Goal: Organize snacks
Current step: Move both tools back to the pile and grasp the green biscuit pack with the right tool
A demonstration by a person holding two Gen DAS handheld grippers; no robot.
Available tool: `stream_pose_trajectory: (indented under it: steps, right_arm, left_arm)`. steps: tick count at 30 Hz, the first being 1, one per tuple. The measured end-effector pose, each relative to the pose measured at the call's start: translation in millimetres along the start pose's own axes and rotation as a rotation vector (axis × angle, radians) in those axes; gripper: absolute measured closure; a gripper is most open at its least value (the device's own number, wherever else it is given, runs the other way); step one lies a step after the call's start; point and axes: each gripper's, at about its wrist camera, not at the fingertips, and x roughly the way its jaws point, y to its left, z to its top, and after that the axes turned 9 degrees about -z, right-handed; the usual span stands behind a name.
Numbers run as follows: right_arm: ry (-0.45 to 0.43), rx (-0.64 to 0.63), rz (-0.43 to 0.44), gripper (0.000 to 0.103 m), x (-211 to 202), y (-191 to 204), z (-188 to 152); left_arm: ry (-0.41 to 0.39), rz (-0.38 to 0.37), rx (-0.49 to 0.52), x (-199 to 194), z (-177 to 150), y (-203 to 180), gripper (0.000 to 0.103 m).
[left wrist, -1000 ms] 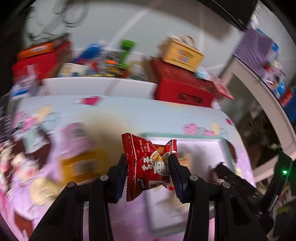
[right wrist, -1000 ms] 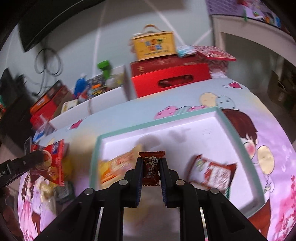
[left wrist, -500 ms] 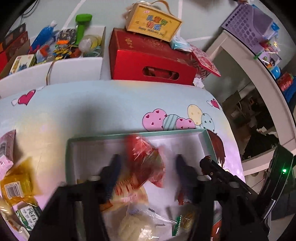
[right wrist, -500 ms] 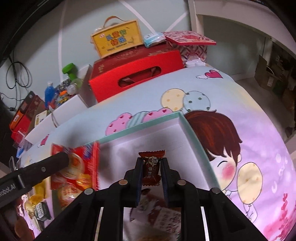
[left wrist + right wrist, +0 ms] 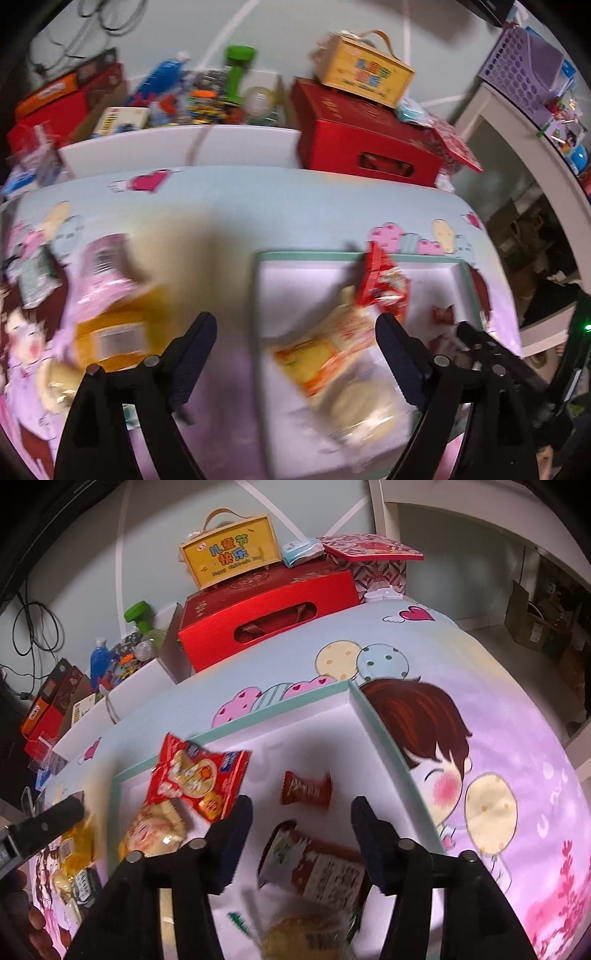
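A white tray with a teal rim (image 5: 436, 259) (image 5: 380, 731) lies on the cartoon tablecloth. A red snack packet (image 5: 382, 284) (image 5: 197, 779) lies tilted in the tray's far part. A small brown-red candy (image 5: 306, 788) (image 5: 443, 314) lies in the tray near it. My left gripper (image 5: 295, 354) is open and empty, over the tray's left edge. My right gripper (image 5: 301, 834) is open and empty above the tray, just behind the candy. An orange-yellow packet (image 5: 332, 347) (image 5: 155, 830) and a brown-and-white packet (image 5: 317, 867) also lie in the tray.
Loose snacks lie on the cloth left of the tray: a pink packet (image 5: 103, 273) and a yellow packet (image 5: 114, 339). A red box (image 5: 365, 144) (image 5: 266, 624) with a yellow box (image 5: 229, 555) on top stands behind the table, next to a white bin (image 5: 184, 147).
Both grippers have opened. The left let go of the red packet and the right let go of the brown-red candy; both now lie in the tray. The left gripper has shifted left.
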Motion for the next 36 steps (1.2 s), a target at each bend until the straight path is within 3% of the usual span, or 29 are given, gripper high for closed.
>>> stream_pose_trajectory:
  steps: [4,6,8,21,29,36]
  right_arm:
    - [-0.024,0.007,0.02,0.018,-13,9,-13]
    - [-0.038,0.01,0.041,0.005,-20,16,-20]
    - [-0.049,0.007,0.056,0.0,-25,22,-26]
    - [-0.146,-0.083,0.105,0.0,-60,95,-61]
    - [-0.138,-0.263,0.16,0.0,-60,172,-88]
    - [-0.083,-0.416,0.173,0.0,-38,227,-119]
  left_arm:
    - [-0.043,0.082,-0.019,-25,-18,32,0.01]
    - [-0.057,0.105,-0.032,-35,-25,46,0.009]
    - [-0.077,0.134,-0.047,-48,-35,64,0.009]
    - [-0.159,0.248,-0.196,-94,-82,159,0.004]
    - [-0.14,0.208,-0.326,-95,-98,205,0.004]
    - [-0.085,0.144,-0.411,-78,-102,219,0.004]
